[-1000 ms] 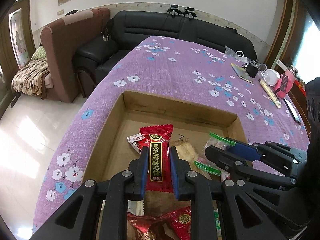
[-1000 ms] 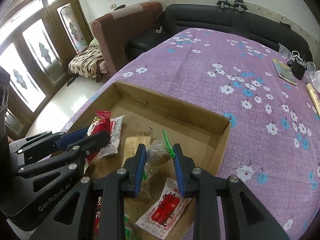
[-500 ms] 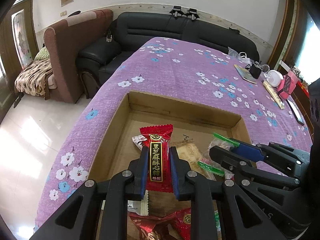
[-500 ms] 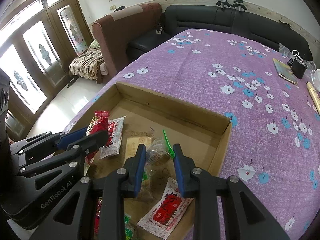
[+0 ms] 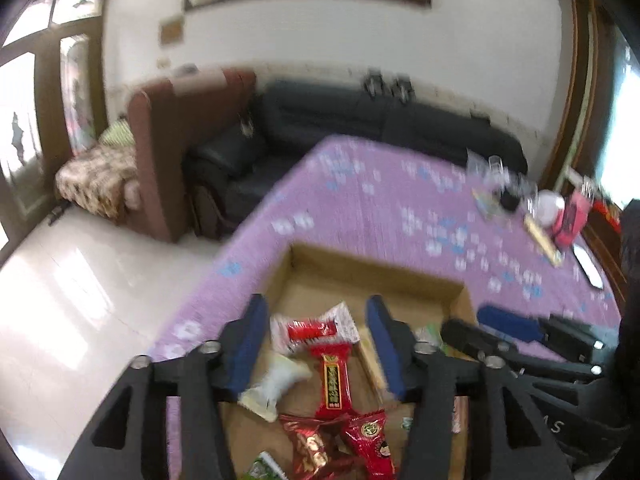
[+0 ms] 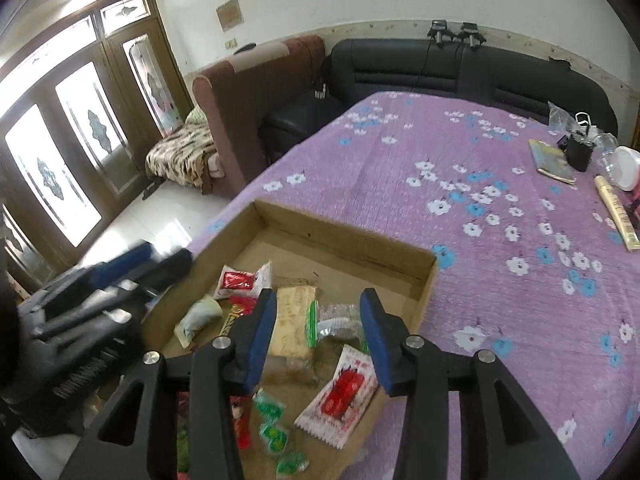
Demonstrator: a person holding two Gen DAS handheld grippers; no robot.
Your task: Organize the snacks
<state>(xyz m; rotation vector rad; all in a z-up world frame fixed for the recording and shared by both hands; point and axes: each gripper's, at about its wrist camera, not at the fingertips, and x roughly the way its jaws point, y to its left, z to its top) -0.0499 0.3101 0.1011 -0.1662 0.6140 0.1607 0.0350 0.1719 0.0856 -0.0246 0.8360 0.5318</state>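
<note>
A shallow cardboard box [image 6: 424,280] on the purple flowered table holds several wrapped snacks. My left gripper [image 5: 316,312] is open above the box; a long red candy bar [image 5: 334,376] lies flat below it, beside a white-and-red packet [image 5: 312,328] and a pale packet [image 5: 276,384]. My right gripper [image 6: 316,300] is open above a clear green-edged packet [image 6: 334,318], which rests in the box next to a tan wafer pack [image 6: 290,320]. A white-and-red sachet [image 6: 340,396] lies at the box's near edge.
A booklet [image 6: 550,160], a black clip [image 6: 578,154], a white lid [image 6: 628,172] and a long yellow pack [image 6: 616,212] sit at the table's far right. A black sofa [image 6: 440,68] and a brown armchair [image 6: 248,92] stand beyond the table.
Both grippers have opened. The left let go of the red candy bar, the right let go of the clear packet; both now lie in the box. Both grippers have lifted and pulled back.
</note>
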